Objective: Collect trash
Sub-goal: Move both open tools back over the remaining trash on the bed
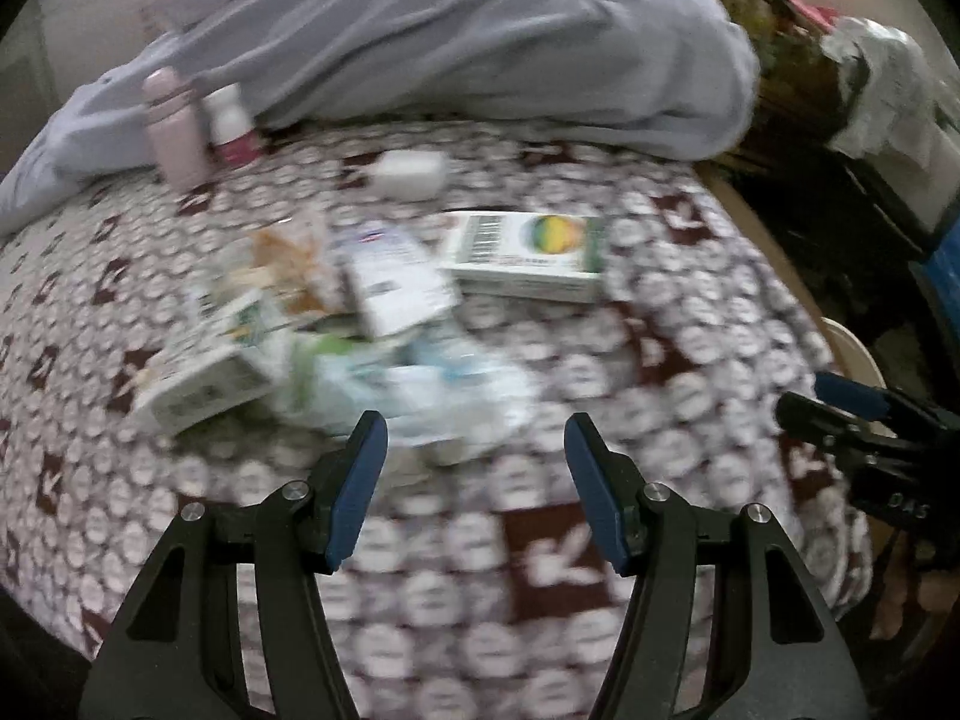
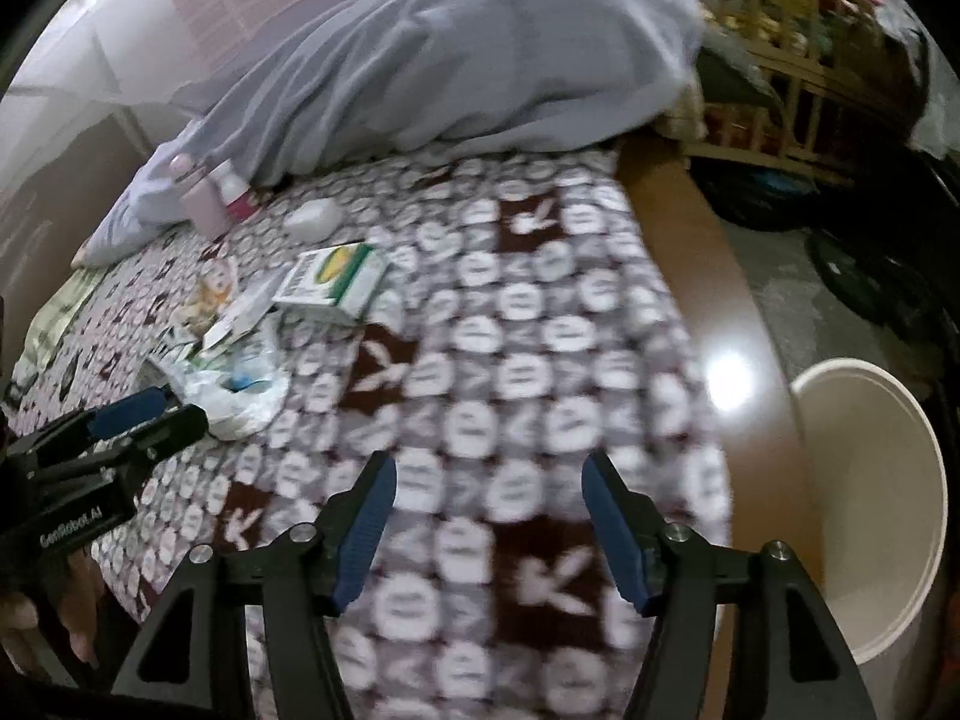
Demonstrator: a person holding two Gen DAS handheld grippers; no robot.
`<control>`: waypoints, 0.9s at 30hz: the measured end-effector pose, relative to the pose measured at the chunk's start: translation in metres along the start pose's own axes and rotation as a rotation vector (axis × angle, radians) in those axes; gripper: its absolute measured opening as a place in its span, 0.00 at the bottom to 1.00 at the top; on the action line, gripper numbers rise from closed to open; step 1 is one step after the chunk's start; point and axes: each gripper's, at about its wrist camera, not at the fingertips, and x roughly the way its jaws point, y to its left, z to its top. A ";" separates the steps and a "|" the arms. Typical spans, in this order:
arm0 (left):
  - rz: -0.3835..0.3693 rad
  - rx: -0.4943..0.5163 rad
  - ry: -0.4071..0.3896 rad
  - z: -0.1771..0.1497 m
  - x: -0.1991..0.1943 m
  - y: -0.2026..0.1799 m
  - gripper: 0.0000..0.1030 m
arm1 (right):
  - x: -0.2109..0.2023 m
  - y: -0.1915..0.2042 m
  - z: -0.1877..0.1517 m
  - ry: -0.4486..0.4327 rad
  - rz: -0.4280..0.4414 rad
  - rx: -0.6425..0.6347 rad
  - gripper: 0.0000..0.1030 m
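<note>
Standing beside the bed, the cream bin (image 2: 870, 516) shows a bare interior (blurred); left gripper (image 1: 474, 480) and right gripper (image 2: 489, 516) jaws wide, holding nothing.

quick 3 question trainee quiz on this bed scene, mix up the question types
1. True or false: the left gripper is shut on the crumpled plastic bag.
2. Which item lies farthest from the grippers? A) green and white box B) pink bottle C) crumpled plastic bag
3. Fill in: the cream bucket stands beside the bed, nearest the ____ gripper.

Key: 1 false, both grippers are open and empty. 2 B. 3 right.
</note>
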 end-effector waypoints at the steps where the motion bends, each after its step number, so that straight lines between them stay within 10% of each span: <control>1: 0.007 -0.016 0.004 -0.001 0.001 0.010 0.58 | 0.001 0.003 0.001 0.001 0.004 -0.005 0.61; 12: -0.009 -0.168 0.038 -0.018 0.003 0.074 0.58 | 0.025 0.053 0.011 0.031 0.052 -0.093 0.61; 27: -0.117 -0.291 0.081 0.013 0.047 0.067 0.57 | 0.041 0.056 0.014 0.067 0.051 -0.104 0.62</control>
